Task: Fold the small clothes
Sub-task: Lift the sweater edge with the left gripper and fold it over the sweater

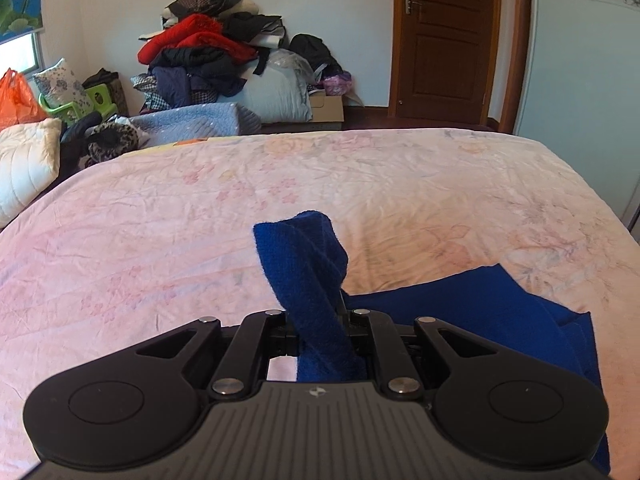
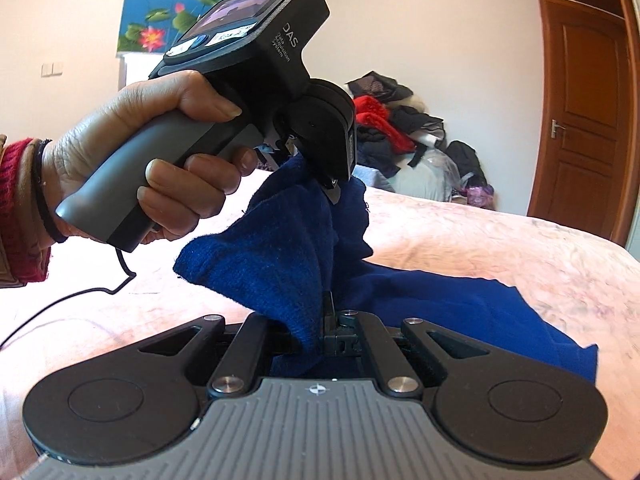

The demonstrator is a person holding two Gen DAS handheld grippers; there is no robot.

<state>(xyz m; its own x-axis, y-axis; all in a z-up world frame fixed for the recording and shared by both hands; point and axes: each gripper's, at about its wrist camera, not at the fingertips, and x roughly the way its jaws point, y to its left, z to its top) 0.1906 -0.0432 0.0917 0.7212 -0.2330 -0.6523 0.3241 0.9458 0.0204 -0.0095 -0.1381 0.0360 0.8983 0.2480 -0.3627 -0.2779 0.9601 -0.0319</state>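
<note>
A dark blue knitted garment (image 2: 280,248) hangs lifted at one end above a pink floral bed (image 1: 160,220), its long axis trailing down and rightward to the sheet. The left gripper (image 2: 334,190) and right gripper (image 2: 328,316) are each clamped on bunched blue cloth. The thick knit could slip free if the grippers pull apart.

Pink floral bed (image 1: 360,184) under part-lifted blue knit garment (image 1: 480,304).
</note>
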